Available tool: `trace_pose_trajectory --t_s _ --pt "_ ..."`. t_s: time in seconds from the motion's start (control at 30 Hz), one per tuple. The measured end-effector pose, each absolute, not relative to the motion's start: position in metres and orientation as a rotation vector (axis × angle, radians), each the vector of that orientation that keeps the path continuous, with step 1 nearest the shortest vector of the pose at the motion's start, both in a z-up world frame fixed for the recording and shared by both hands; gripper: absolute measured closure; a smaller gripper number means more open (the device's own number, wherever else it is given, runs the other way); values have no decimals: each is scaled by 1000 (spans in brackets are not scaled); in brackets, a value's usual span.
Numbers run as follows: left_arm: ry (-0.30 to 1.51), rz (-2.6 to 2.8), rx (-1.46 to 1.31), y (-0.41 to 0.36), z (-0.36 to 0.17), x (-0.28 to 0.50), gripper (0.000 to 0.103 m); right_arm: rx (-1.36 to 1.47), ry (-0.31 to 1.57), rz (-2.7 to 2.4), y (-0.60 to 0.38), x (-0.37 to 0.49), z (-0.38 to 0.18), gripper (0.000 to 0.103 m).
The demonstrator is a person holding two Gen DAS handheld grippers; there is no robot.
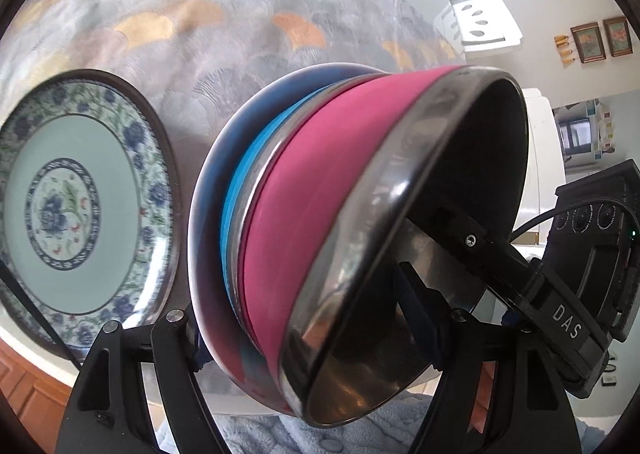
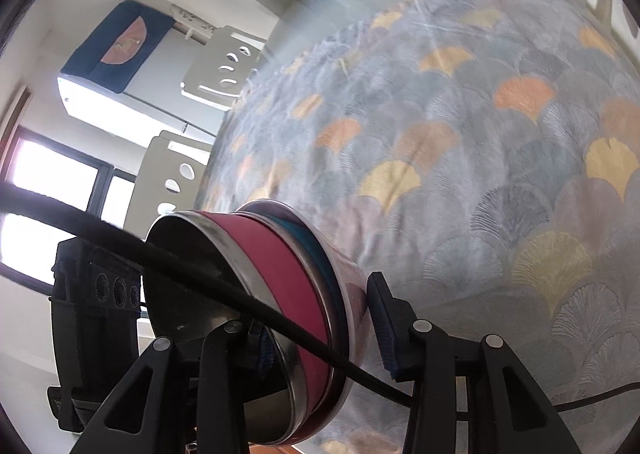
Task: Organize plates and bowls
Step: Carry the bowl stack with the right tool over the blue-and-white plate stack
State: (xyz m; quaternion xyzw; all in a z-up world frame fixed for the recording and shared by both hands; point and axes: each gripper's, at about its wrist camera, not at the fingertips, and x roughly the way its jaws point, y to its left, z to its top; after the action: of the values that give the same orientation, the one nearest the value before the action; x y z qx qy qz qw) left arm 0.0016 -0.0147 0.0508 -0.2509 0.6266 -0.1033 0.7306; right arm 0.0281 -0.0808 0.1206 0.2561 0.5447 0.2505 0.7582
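We hold the bowls (image 1: 320,213) tilted between both hand-held grippers: left (image 1: 316,338) apparently clamps the stack's wall, right (image 2: 320,338) its rim; plate (image 1: 80,197) lies left.

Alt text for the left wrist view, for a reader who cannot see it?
A nested stack of bowls, steel-rimmed with pink and blue sides, sits tilted between the left hand-held gripper fingers. The right hand-held gripper reaches inside its rim. A floral plate lies left on the patterned tablecloth.
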Motion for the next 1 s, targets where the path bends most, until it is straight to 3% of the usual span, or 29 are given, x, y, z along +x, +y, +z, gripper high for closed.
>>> trace_pose_trajectory --t_s 1.0 --pt "1274 -56 -653 64 74 -77 28 463 1180 736 15 22 137 63"
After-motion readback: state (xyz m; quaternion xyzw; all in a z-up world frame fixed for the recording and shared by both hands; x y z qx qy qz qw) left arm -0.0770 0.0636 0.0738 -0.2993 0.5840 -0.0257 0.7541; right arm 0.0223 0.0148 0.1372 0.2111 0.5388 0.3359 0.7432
